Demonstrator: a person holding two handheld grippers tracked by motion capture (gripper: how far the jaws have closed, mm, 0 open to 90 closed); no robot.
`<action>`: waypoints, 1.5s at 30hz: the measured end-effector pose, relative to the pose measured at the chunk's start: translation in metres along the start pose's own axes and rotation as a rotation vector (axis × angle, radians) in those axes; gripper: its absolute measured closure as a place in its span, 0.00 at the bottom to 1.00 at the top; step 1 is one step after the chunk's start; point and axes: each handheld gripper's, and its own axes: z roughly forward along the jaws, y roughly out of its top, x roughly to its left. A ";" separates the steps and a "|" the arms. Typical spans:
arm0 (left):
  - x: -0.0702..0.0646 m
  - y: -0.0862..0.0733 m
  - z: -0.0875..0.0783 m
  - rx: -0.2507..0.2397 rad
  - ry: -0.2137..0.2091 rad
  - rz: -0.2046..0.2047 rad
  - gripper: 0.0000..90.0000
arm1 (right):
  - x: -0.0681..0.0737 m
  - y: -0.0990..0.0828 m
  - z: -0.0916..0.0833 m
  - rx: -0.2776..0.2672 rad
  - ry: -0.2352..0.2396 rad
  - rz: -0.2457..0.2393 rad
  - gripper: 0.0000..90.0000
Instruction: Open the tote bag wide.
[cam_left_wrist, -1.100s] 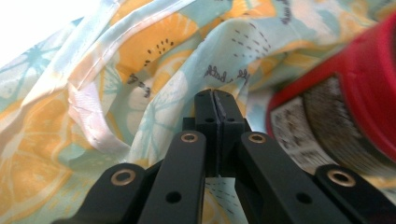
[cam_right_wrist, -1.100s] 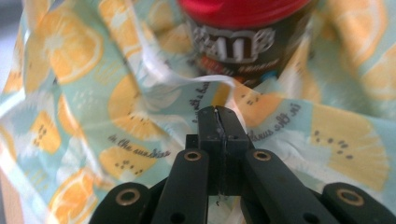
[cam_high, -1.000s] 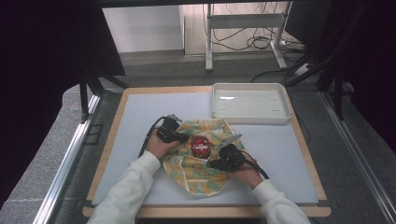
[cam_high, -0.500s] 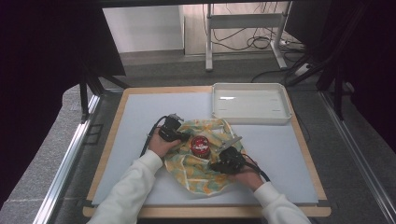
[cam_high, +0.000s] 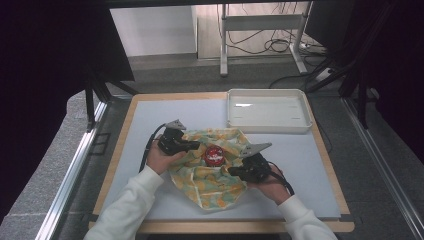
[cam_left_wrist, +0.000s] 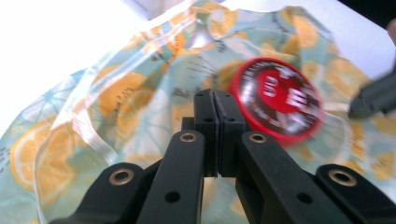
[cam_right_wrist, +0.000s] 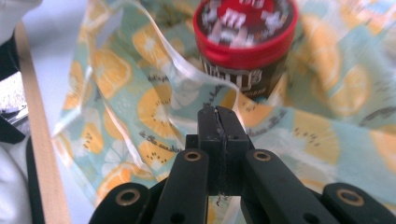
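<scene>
A cloth (cam_high: 210, 186) printed with orange slices lies on the pale mat, and a red-lidded round tub (cam_high: 215, 155) stands upright in its middle. My left gripper (cam_high: 197, 147) is at the cloth's left side, jaws shut, pinching the fabric beside the tub (cam_left_wrist: 278, 98). In the left gripper view the cloth (cam_left_wrist: 116, 93) rises in a fold around the left gripper (cam_left_wrist: 215, 95). My right gripper (cam_high: 233, 171) is just right of the tub, shut on the cloth's hem. That hem (cam_right_wrist: 154, 107) stands up in front of the tub (cam_right_wrist: 245, 28), right at the right gripper (cam_right_wrist: 217, 112).
A shallow white tray (cam_high: 270, 129) sits at the back right of the mat (cam_high: 150, 120). The board's wooden rim (cam_high: 112, 165) frames the mat. Dark frame legs and cables stand beyond the table.
Both hands have risen a little, and the cloth edges they pinch have lifted beside the tub. The tub has stayed in place.
</scene>
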 end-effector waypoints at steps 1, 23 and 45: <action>-0.003 -0.002 -0.003 0.001 -0.002 0.006 1.00 | 0.000 0.002 -0.004 -0.012 -0.002 -0.004 0.99; -0.026 -0.032 0.013 0.130 -0.132 0.015 1.00 | -0.032 0.090 0.047 -0.017 -0.030 0.005 0.99; -0.033 -0.044 0.022 0.168 -0.153 0.015 1.00 | -0.079 0.069 0.086 0.117 -0.059 0.118 0.99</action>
